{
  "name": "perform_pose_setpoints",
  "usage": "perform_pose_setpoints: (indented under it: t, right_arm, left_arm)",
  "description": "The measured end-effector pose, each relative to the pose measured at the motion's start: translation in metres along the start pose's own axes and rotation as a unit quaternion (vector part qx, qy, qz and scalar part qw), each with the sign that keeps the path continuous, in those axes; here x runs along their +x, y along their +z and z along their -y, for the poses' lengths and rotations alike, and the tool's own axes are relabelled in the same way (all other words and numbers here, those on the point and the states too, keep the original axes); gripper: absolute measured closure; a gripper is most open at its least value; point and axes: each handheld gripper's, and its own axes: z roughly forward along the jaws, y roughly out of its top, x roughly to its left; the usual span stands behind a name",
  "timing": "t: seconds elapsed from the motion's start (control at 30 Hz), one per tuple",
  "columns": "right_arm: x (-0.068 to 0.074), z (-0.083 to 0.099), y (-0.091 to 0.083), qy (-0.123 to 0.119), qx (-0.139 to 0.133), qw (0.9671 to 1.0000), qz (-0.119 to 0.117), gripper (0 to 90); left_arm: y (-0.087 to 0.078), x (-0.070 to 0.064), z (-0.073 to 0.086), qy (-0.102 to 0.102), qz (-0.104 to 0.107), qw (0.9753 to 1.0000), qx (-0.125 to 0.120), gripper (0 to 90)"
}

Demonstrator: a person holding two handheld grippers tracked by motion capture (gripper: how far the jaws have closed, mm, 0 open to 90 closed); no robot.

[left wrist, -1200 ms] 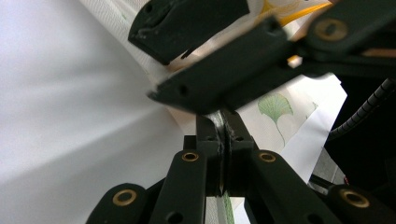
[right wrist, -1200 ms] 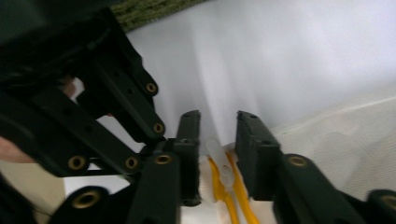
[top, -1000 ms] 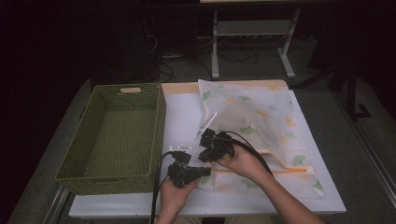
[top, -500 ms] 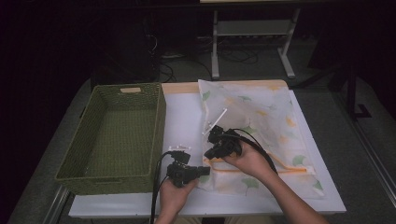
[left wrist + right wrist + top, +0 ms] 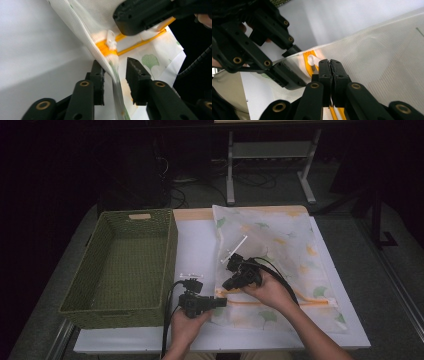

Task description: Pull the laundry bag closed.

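The right gripper (image 5: 330, 65) has its jaws pressed together, clenched on the orange zipper strip (image 5: 307, 62) of the mesh bag (image 5: 382, 57), right beside the white zipper pull (image 5: 312, 60). The left gripper (image 5: 114, 75) stands with its jaws apart; the bag's corner edge runs down between them, and it cannot be told for sure whether the fingers (image 5: 98, 75) touch the fabric. In the left gripper view the pull (image 5: 110, 40) sits just beyond those jaws, at the end of the orange strip (image 5: 106, 48), with the other gripper's black body above it.

From the high view, the left gripper (image 5: 212, 303) lies at the bag's near left corner, and the right gripper (image 5: 231, 282) is just beside it over the zipper line (image 5: 280, 301). The mesh bag (image 5: 280, 240), white with green and yellow leaf prints, lies flat on the white table top (image 5: 192, 240), its zipper end toward the person. A white clothes hanger (image 5: 234, 251) shows inside the bag, beyond the right gripper. Left of the bag, with a strip of bare table between, stands a green woven basket (image 5: 80, 285). A small white clip-like piece (image 5: 190, 275) lies on the table between basket and bag.
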Motion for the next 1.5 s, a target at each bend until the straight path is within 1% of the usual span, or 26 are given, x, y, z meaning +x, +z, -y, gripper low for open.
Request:
perform_pose_setpoints:
  t: [0.03, 0.07, 0.17, 0.2, 0.27, 0.3, 0.37, 0.5, 0.6, 0.63, 0.67, 0.7, 0.77, 0.83, 0.9, 1.07, 1.13, 1.17, 1.27, 1.33, 1.43, 1.5]
  right_arm:
    - [0.0, 0.0, 0.0, 0.006, -0.001, 1.0, -0.003, 84.8]
    - [-0.002, 0.001, 0.0, 0.007, -0.003, 0.9999, -0.011, 83.9]
    - [-0.005, 0.001, 0.0, 0.012, -0.007, 0.9996, -0.025, 80.7]
    - [-0.006, 0.001, 0.0, 0.016, -0.009, 0.9993, -0.031, 80.0]
    - [-0.008, 0.002, 0.0, 0.021, -0.016, 0.9988, -0.042, 78.3]
    - [-0.01, 0.003, 0.0, 0.024, -0.017, 0.9983, -0.05, 76.1]
    - [-0.011, 0.003, 0.001, 0.028, -0.02, 0.9974, -0.063, 73.1]
    - [-0.016, 0.004, 0.004, 0.037, -0.034, 0.9945, -0.092, 68.5]
    - [-0.017, 0.003, 0.008, 0.04, -0.03, 0.9936, -0.101, 69.6]
    - [-0.018, 0.003, 0.009, 0.043, -0.029, 0.9927, -0.109, 71.7]
    - [-0.018, 0.003, 0.01, 0.038, -0.03, 0.9927, -0.11, 72.8]
    - [-0.017, 0.003, 0.009, 0.04, -0.032, 0.9923, -0.113, 73.4]
    - [-0.018, 0.003, 0.009, 0.04, -0.04, 0.9903, -0.127, 74.9]
    - [-0.017, 0.002, 0.008, 0.038, -0.039, 0.9909, -0.123, 75.6]
    - [-0.016, 0.003, 0.008, 0.039, -0.034, 0.9907, -0.126, 77.1]
    - [-0.015, 0.004, 0.006, 0.033, -0.039, 0.9912, -0.122, 79.7]
    - [-0.013, 0.004, 0.005, 0.029, -0.04, 0.9917, -0.119, 81.8]
    - [-0.013, 0.005, 0.005, 0.028, -0.042, 0.9913, -0.121, 81.9]
    - [-0.013, 0.005, 0.007, 0.032, -0.038, 0.9911, -0.123, 82.2]
    - [-0.014, 0.005, 0.008, 0.034, -0.04, 0.9908, -0.125, 82.1]
    - [-0.014, 0.005, 0.007, 0.038, -0.045, 0.9903, -0.126, 82.2]
    - [-0.015, 0.005, 0.006, 0.037, -0.052, 0.9903, -0.124, 84.2]
  left_arm:
    - [0.0, 0.001, -0.001, -0.003, -0.002, 1.0, -0.002, 67.6]
    - [-0.001, 0.003, -0.002, -0.003, 0.0, 1.0, -0.001, 70.0]
    - [-0.002, 0.007, -0.003, -0.007, 0.005, 1.0, -0.002, 84.7]
    - [-0.003, 0.008, -0.002, -0.004, 0.003, 1.0, -0.001, 87.0]
    - [-0.004, 0.009, 0.0, 0.0, 0.003, 1.0, -0.003, 88.1]
    - [-0.005, 0.01, 0.001, 0.0, 0.007, 0.9999, -0.008, 88.3]
    - [-0.006, 0.011, 0.003, 0.006, 0.013, 0.9998, -0.009, 88.5]
    - [-0.006, 0.009, 0.005, 0.018, 0.023, 0.9995, -0.013, 88.8]
    - [-0.007, 0.009, 0.005, 0.025, 0.028, 0.9992, -0.017, 88.8]
    - [-0.007, 0.009, 0.005, 0.025, 0.026, 0.9992, -0.016, 88.8]
    - [-0.007, 0.009, 0.005, 0.025, 0.026, 0.9992, -0.015, 88.8]
    - [-0.007, 0.009, 0.005, 0.026, 0.027, 0.9992, -0.015, 88.8]
    - [-0.007, 0.009, 0.005, 0.026, 0.025, 0.9992, -0.015, 88.8]
    - [-0.007, 0.009, 0.005, 0.026, 0.022, 0.9993, -0.014, 88.7]
    - [-0.007, 0.01, 0.005, 0.026, 0.017, 0.9994, -0.011, 88.7]
    - [-0.006, 0.011, 0.005, 0.021, 0.014, 0.9996, -0.011, 88.7]
    - [-0.006, 0.011, 0.004, 0.013, 0.018, 0.9996, -0.014, 88.7]
    - [-0.006, 0.012, 0.004, 0.012, 0.019, 0.9996, -0.014, 88.6]
    - [-0.006, 0.012, 0.004, 0.012, 0.018, 0.9997, -0.014, 88.7]
    - [-0.005, 0.012, 0.004, 0.007, 0.021, 0.9996, -0.015, 88.6]
    - [-0.005, 0.012, 0.005, 0.008, 0.019, 0.9997, -0.012, 88.6]
    - [-0.003, 0.012, 0.005, 0.011, 0.022, 0.9997, -0.005, 88.6]
